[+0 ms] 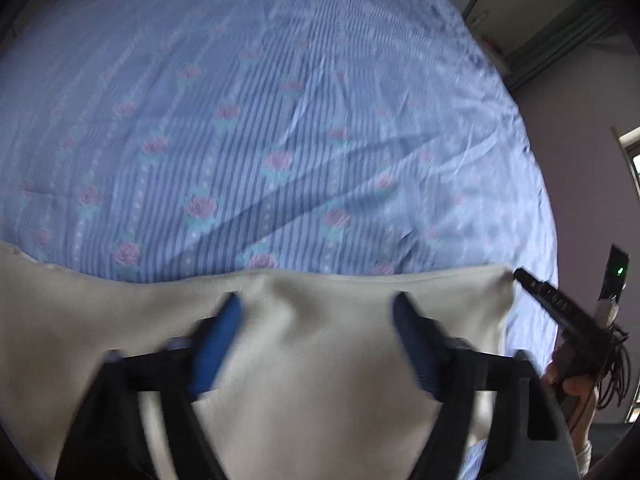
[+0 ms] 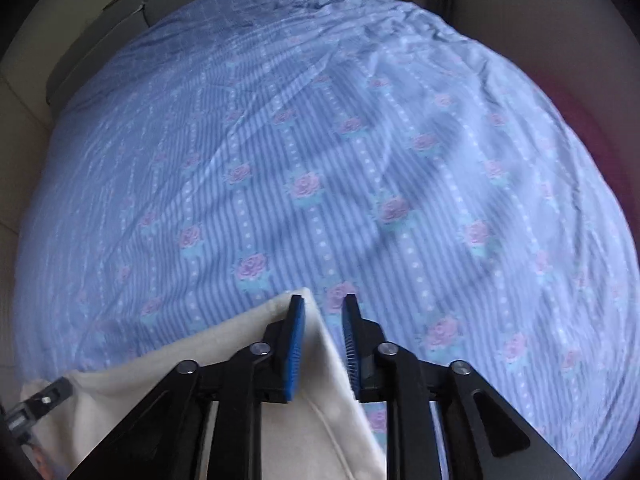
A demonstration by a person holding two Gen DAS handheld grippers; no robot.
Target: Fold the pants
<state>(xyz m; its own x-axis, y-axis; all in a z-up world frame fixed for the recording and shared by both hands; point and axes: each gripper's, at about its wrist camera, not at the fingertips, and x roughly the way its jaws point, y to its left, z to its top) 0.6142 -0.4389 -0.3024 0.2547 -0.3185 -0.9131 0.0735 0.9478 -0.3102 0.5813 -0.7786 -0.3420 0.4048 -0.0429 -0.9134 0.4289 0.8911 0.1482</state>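
Pants: cream soft-cloth pants (image 1: 312,344) lie folded on our blue striped floral bedsheet (image 1: 280,120)
Left claw (image 1: 318,320): wide, holding nothing
Right claw (image 2: 323,310): narrow gap (corner unpinched)
Next: we judge regripping

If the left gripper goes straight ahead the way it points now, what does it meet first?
Most likely the cream fabric pants lying right under the open left gripper, on the blue striped floral bedsheet; depth is hard to judge.

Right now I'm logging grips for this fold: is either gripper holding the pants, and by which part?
Neither. The left gripper stands open over the cream pants; the right gripper is open at their corner, pads not pressing.
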